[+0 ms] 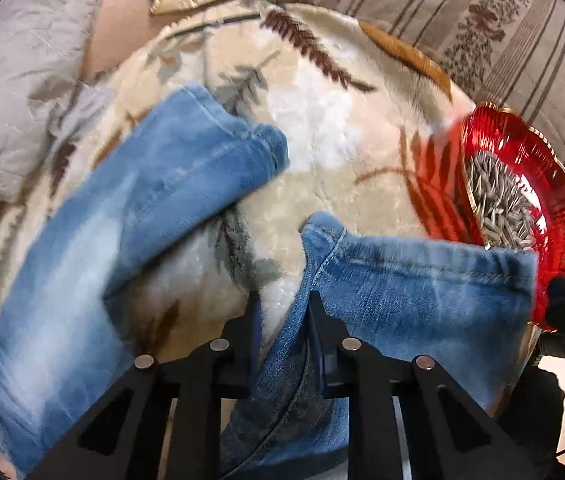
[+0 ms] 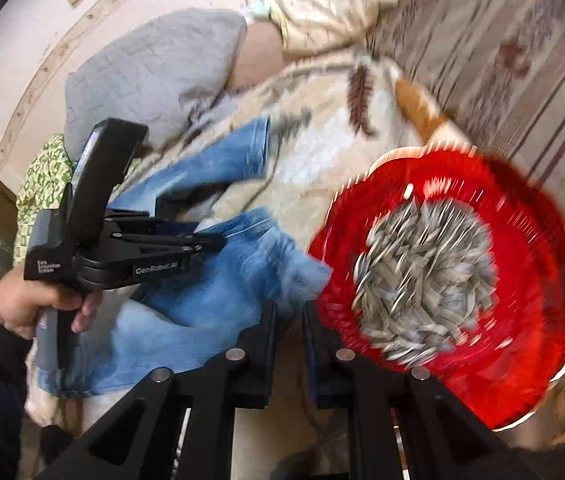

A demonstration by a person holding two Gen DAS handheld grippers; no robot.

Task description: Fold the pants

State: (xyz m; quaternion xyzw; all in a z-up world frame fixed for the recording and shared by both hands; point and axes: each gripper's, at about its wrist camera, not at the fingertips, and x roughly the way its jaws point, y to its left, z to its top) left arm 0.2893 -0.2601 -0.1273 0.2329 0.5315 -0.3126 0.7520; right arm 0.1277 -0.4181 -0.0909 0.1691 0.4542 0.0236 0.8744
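Note:
Blue jeans lie on a cream leaf-print blanket (image 1: 322, 140). One leg (image 1: 122, 220) runs off to the left and the other leg end (image 1: 422, 288) lies across the lower right. My left gripper (image 1: 284, 298) points down at that second leg's left edge, and its jaws are shut on the denim fold there. The right wrist view shows it from the side, the left gripper (image 2: 218, 242) nipping the jeans (image 2: 210, 300) while a hand (image 2: 30, 304) holds its grip. My right gripper (image 2: 289, 306) is shut on the hem corner beside the red dish.
A red ribbed glass dish (image 2: 530, 280) heaped with sunflower seeds (image 2: 422, 272) sits on the blanket against the jeans' right corner, also as red dish (image 1: 562, 216). A grey quilted cushion (image 1: 14, 80) lies far left. Striped bedding (image 1: 482, 20) is behind, and green patterned cloth (image 2: 42, 180) to the left.

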